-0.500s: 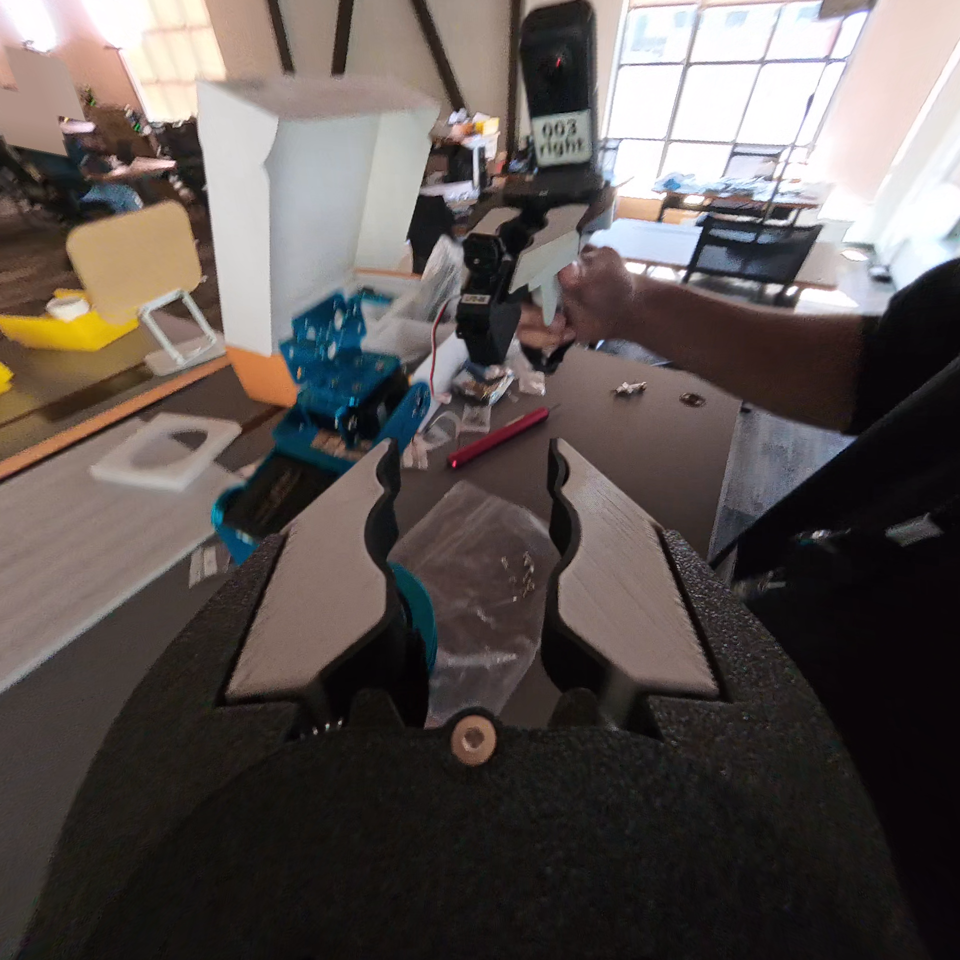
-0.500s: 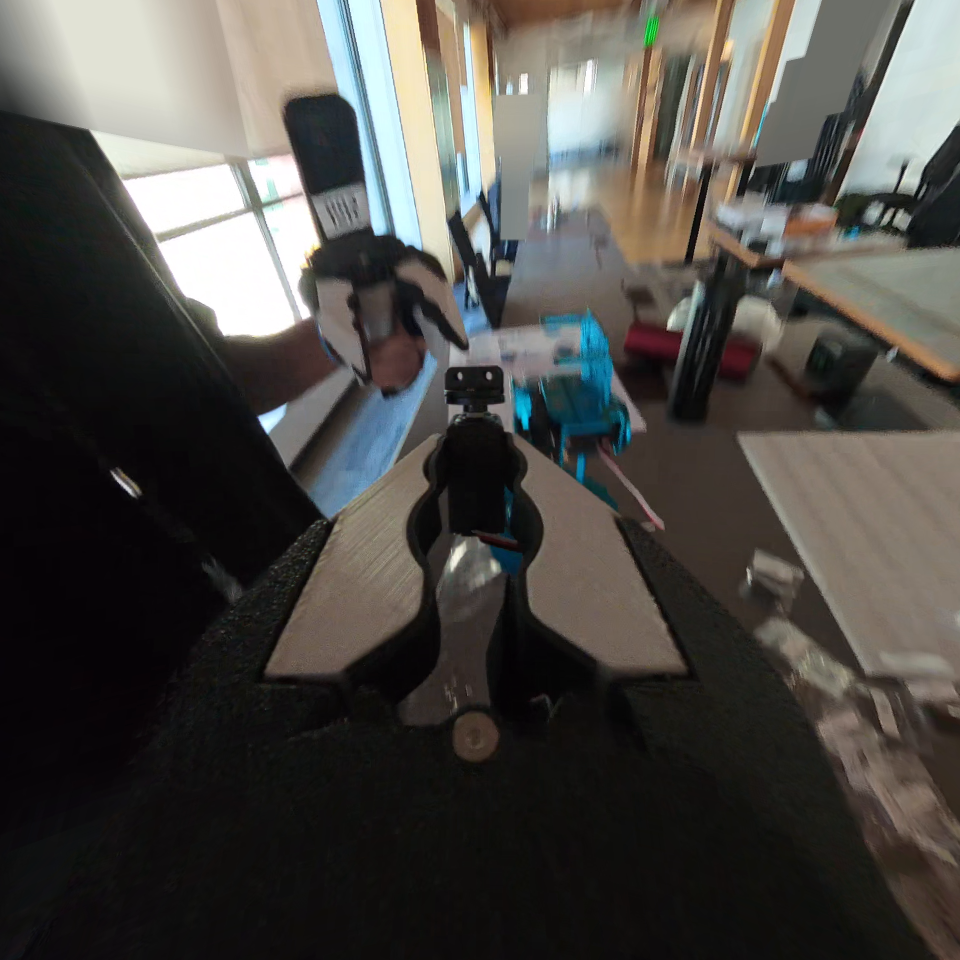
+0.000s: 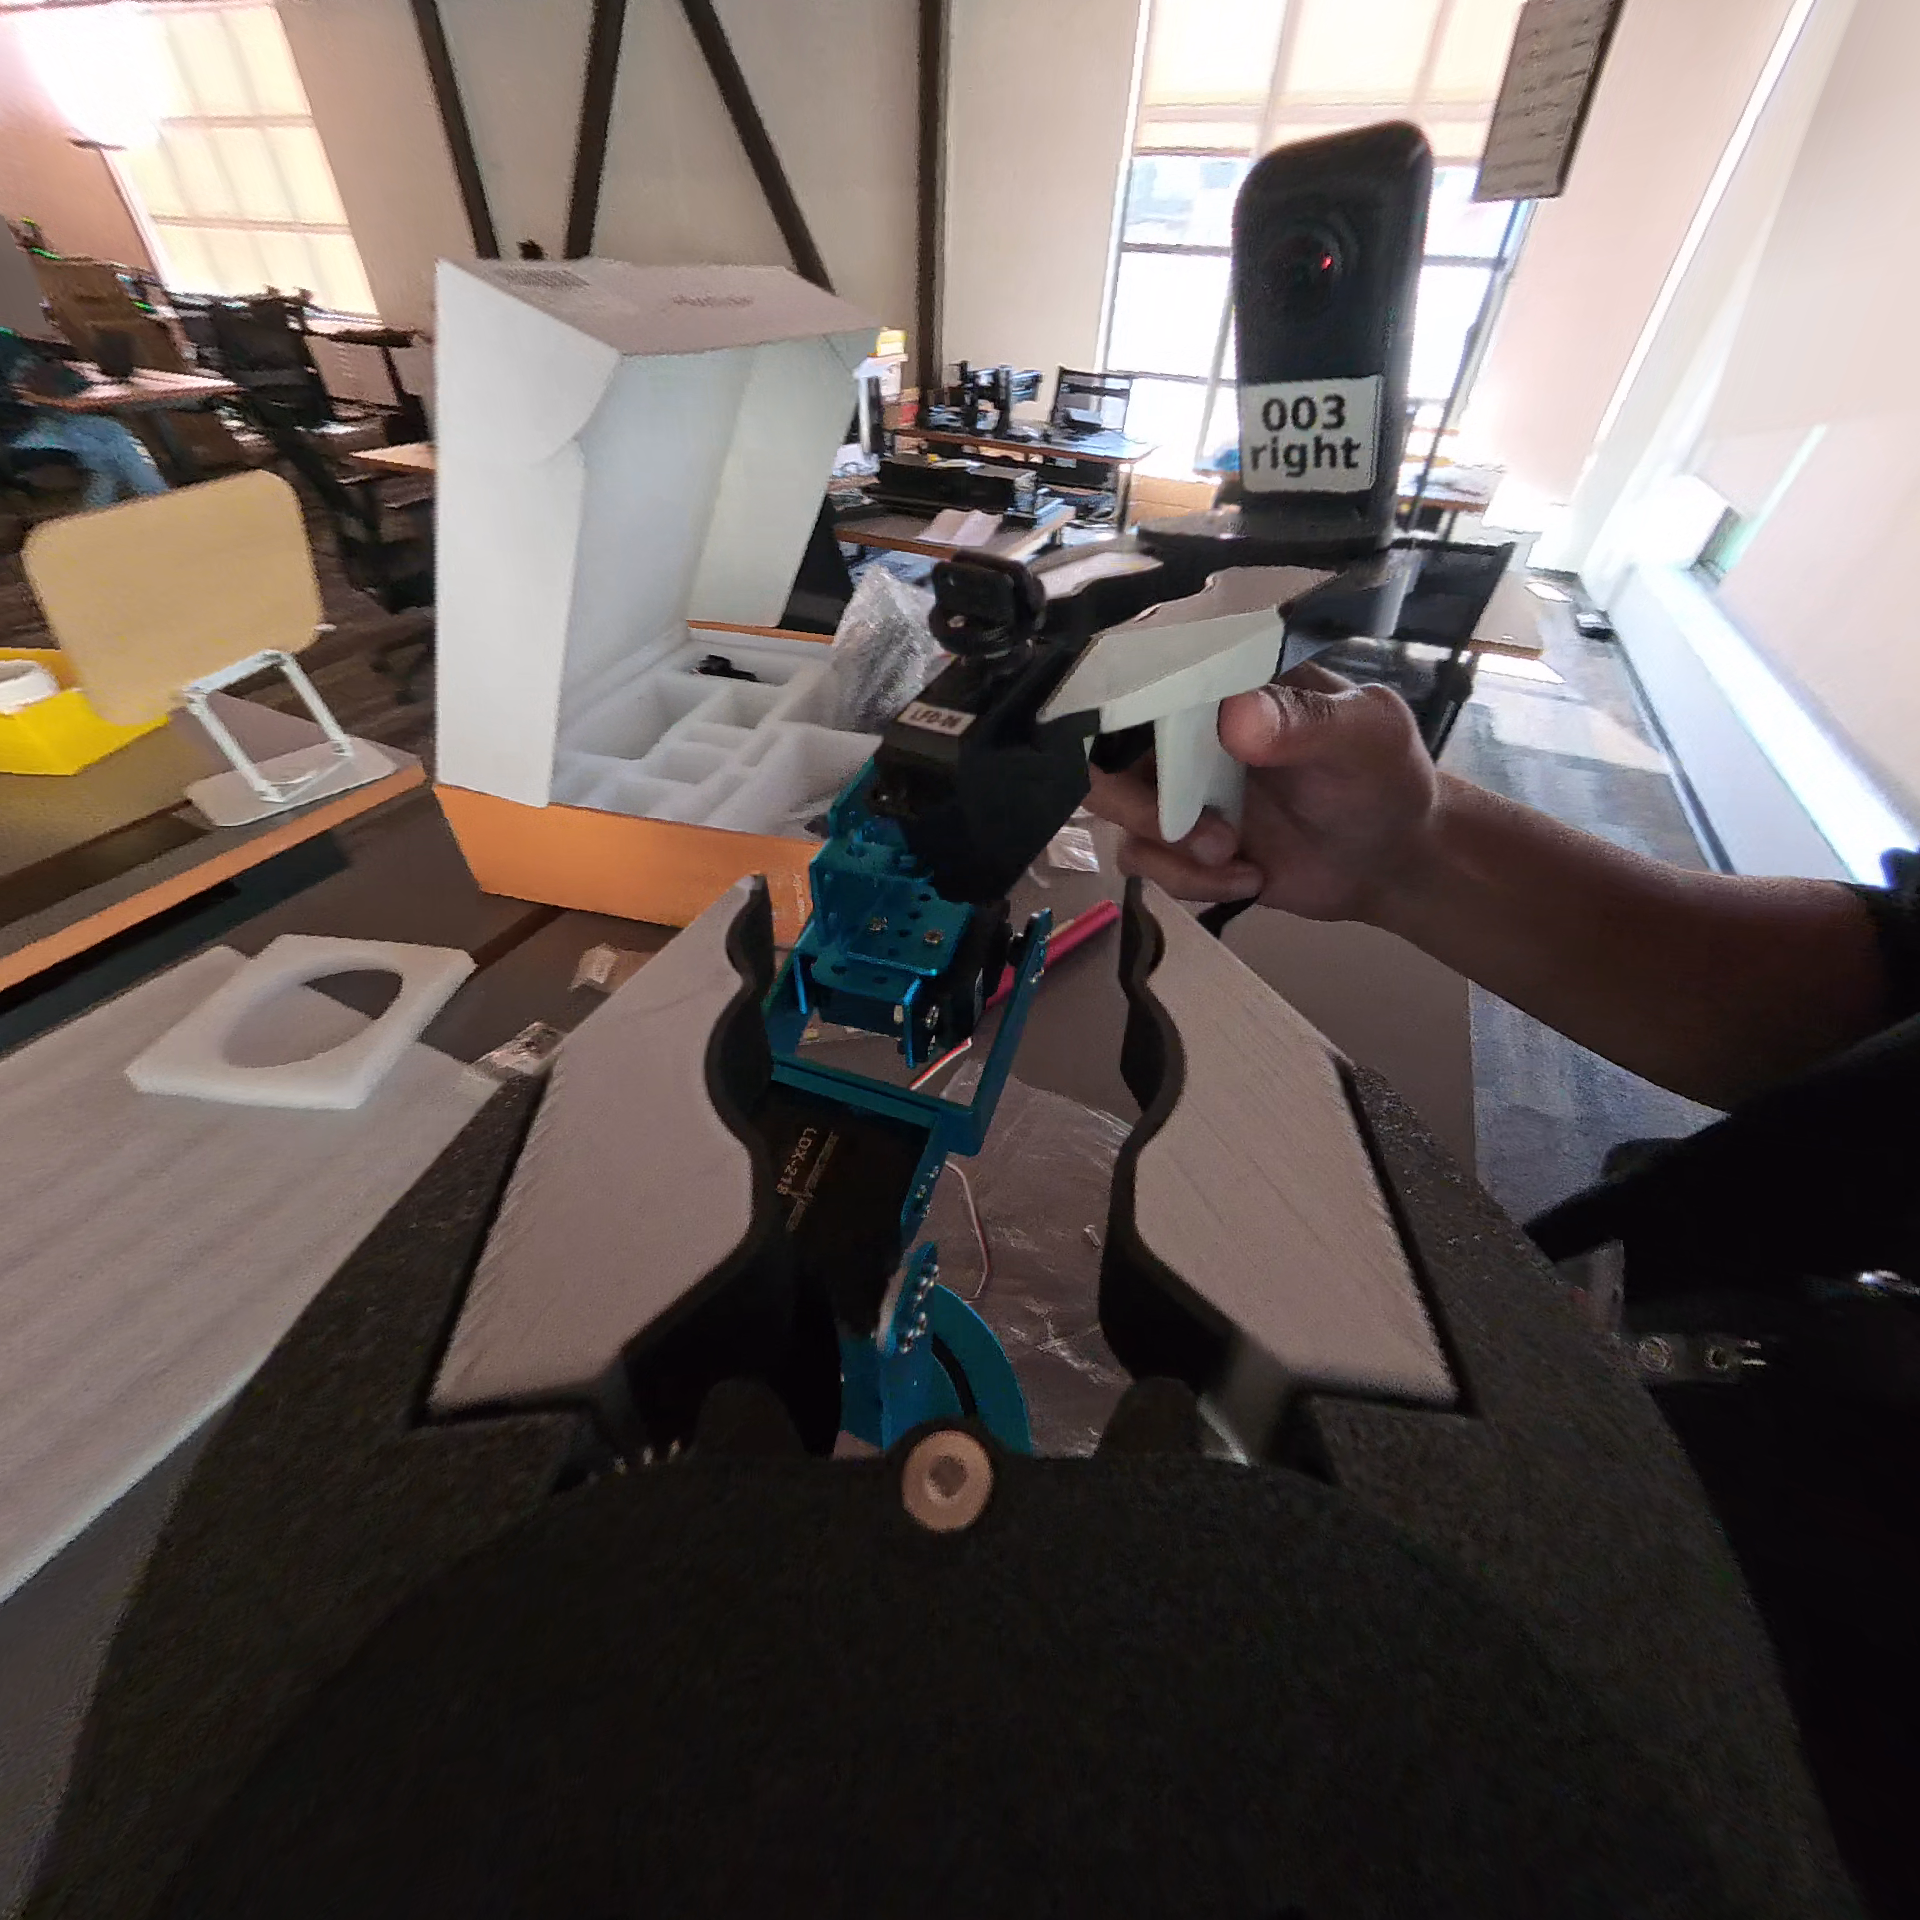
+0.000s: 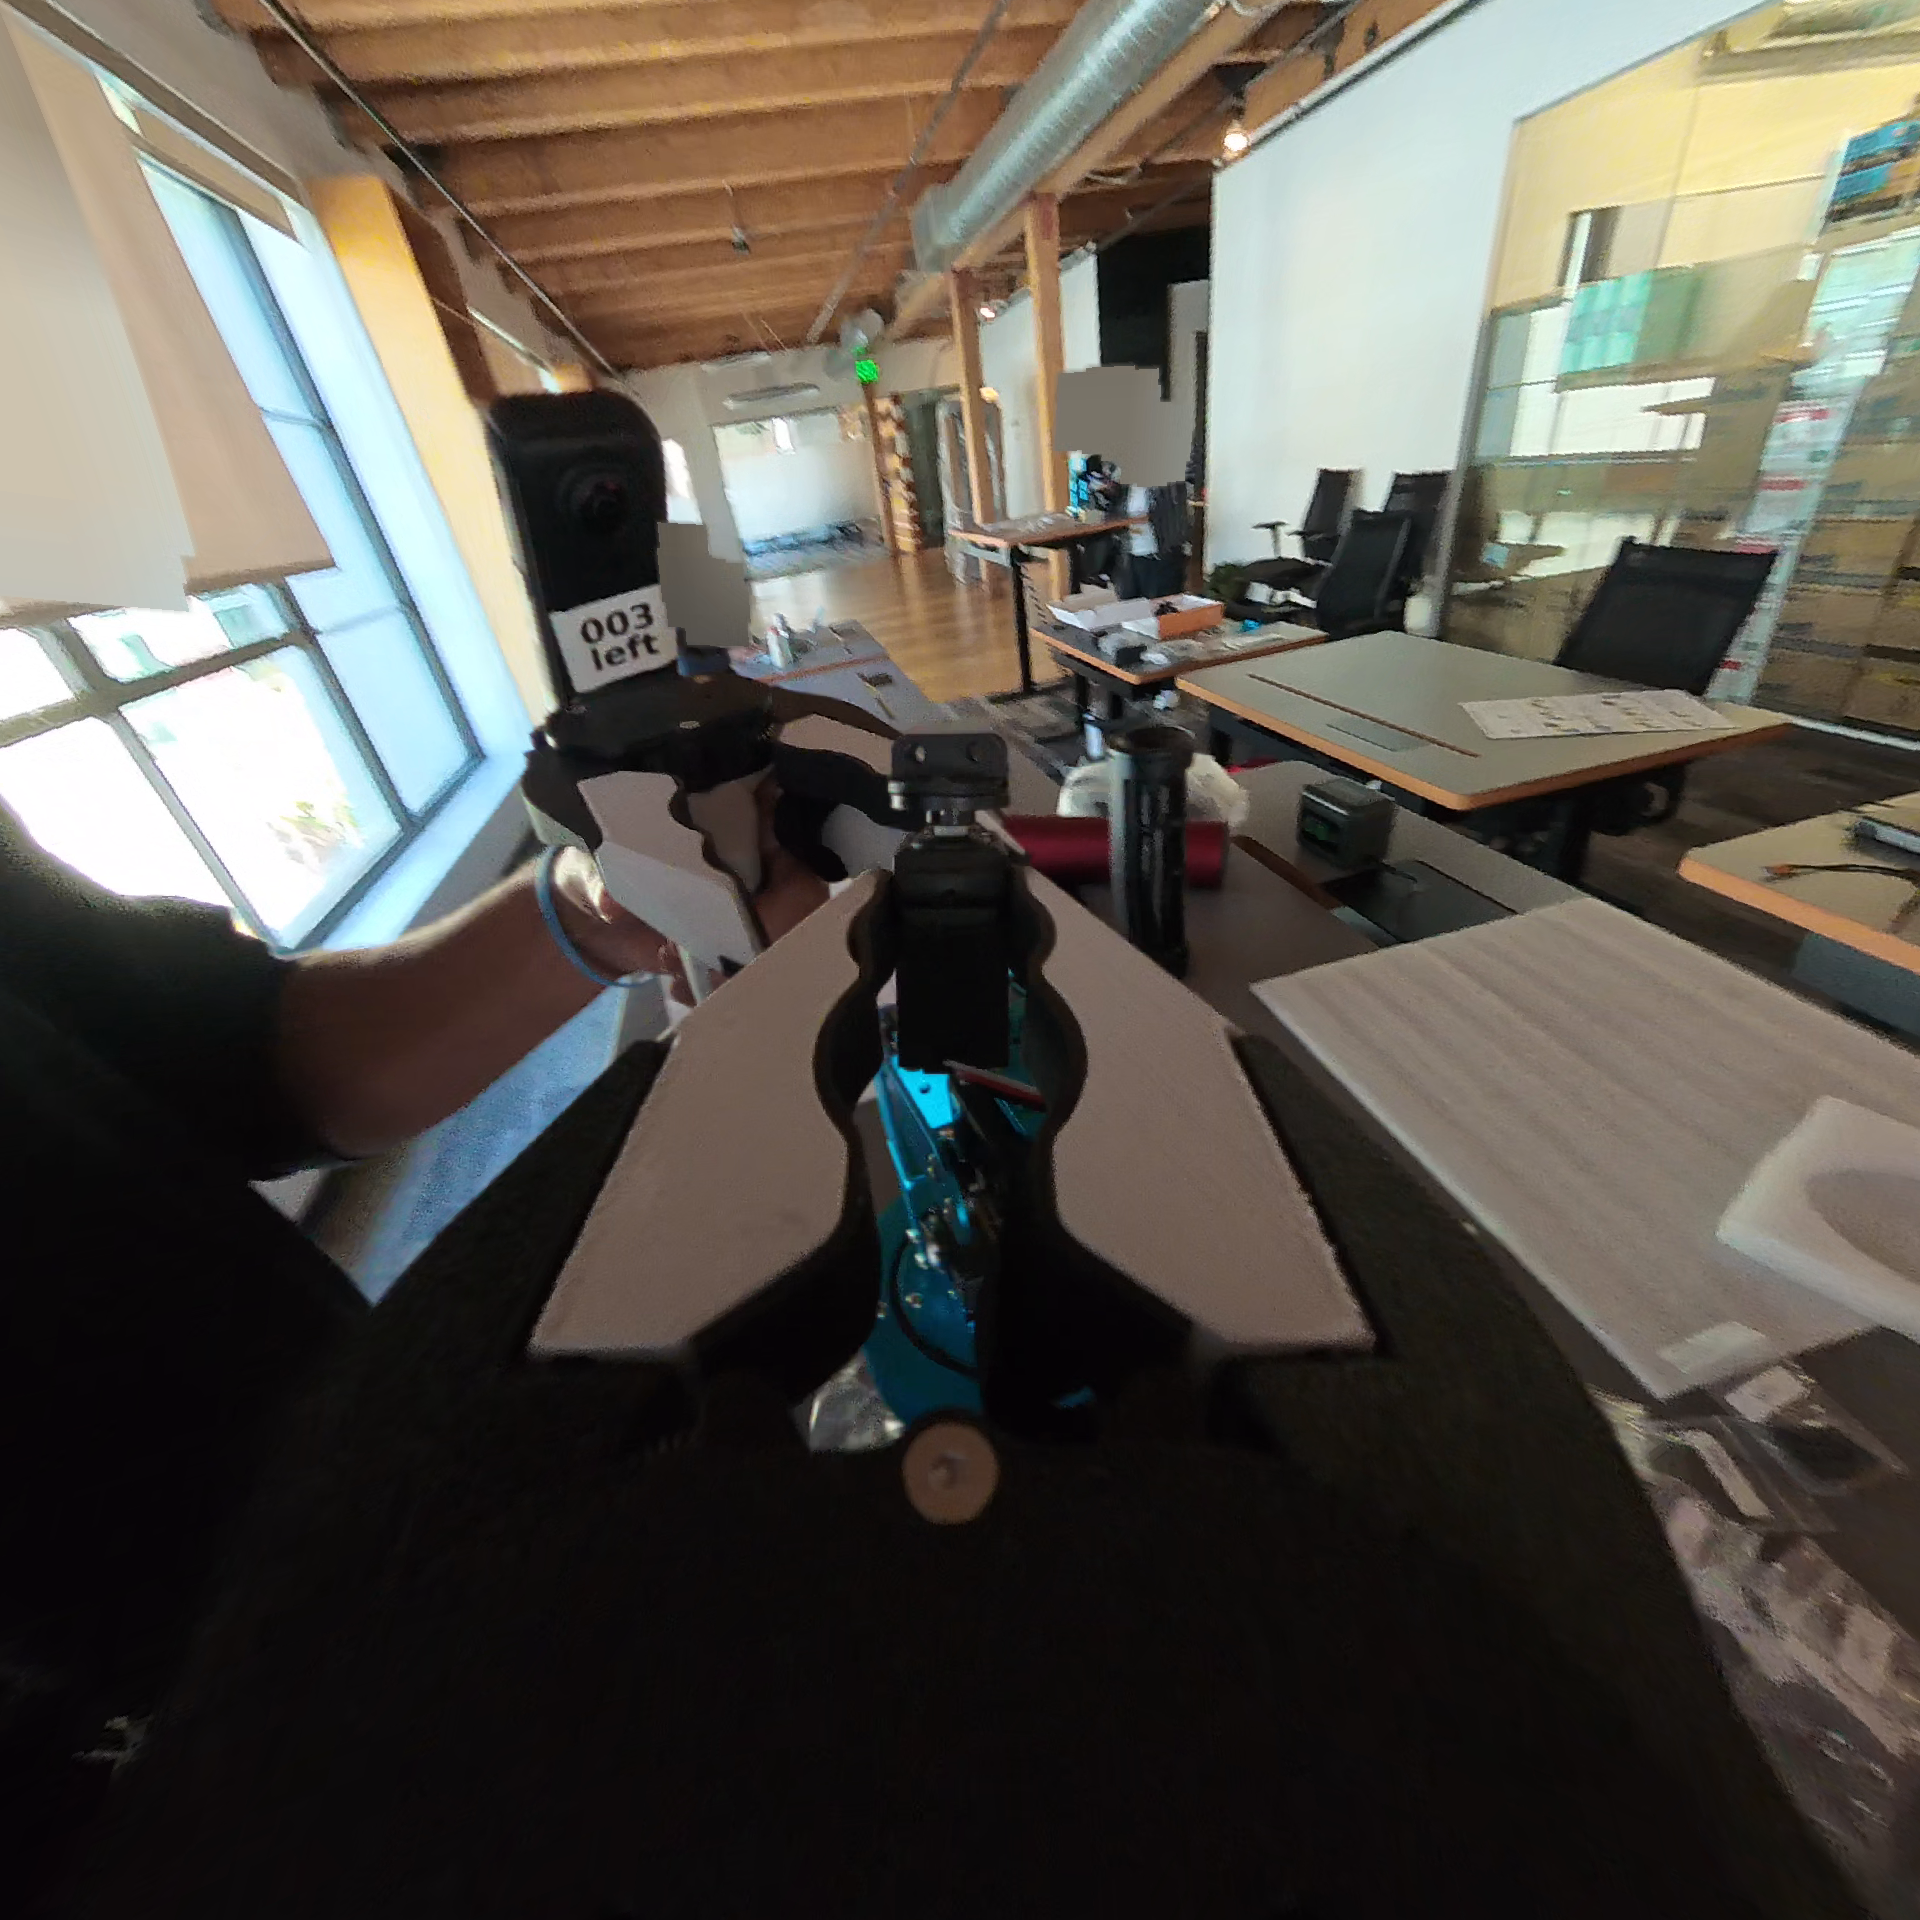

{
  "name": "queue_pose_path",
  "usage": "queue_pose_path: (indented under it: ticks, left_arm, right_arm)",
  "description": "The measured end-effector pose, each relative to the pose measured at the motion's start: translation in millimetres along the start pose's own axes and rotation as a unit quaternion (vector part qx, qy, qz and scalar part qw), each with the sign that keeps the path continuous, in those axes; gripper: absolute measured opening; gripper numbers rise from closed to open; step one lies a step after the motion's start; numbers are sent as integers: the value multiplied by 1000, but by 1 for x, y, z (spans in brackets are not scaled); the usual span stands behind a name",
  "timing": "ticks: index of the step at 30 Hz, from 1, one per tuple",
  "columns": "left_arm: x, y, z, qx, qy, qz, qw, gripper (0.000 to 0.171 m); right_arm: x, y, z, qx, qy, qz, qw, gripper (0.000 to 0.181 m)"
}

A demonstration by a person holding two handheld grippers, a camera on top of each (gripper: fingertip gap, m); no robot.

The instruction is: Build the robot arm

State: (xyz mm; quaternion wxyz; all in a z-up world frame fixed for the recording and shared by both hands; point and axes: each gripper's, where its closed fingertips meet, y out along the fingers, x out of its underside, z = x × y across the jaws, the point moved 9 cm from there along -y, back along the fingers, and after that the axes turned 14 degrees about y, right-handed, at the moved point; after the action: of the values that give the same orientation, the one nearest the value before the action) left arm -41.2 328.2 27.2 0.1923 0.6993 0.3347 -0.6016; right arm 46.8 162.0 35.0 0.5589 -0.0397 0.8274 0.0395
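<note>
Right gripper is clamped on the black servo topping a blue metal bracket arm, left gripper gaping around it, white-labelled cameras, dark office desk.

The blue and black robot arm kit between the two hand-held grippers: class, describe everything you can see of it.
The robot arm kit is a chain of perforated blue metal brackets joined with small screws and black servo blocks, with thin red and white wires trailing. It stands tilted above the dark table. The right hand-held gripper is shut on its black upper servo; the left hand-held gripper is open around its lower blue part. A round blue disc forms the bottom.
</note>
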Motion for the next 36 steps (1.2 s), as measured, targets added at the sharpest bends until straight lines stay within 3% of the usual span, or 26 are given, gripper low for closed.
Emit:
queue_pose_path:
  ticks: [13,20,23,36]
  left_arm:
    - [-2,16,-18,30,59,-19,998,57]
    - [6,30,-18,57,65,-62,994,56]
    - [8,34,-14,67,78,-76,992,48]
    - [12,33,-12,41,95,-80,991,42]
  right_arm:
    - [-8,8,-3,39,-42,-98,994,19]
    - [-5,13,-2,50,-68,-161,983,20]
    - [-7,15,-4,51,-83,-176,980,20]
    - [-13,19,-5,59,-134,-221,964,22]
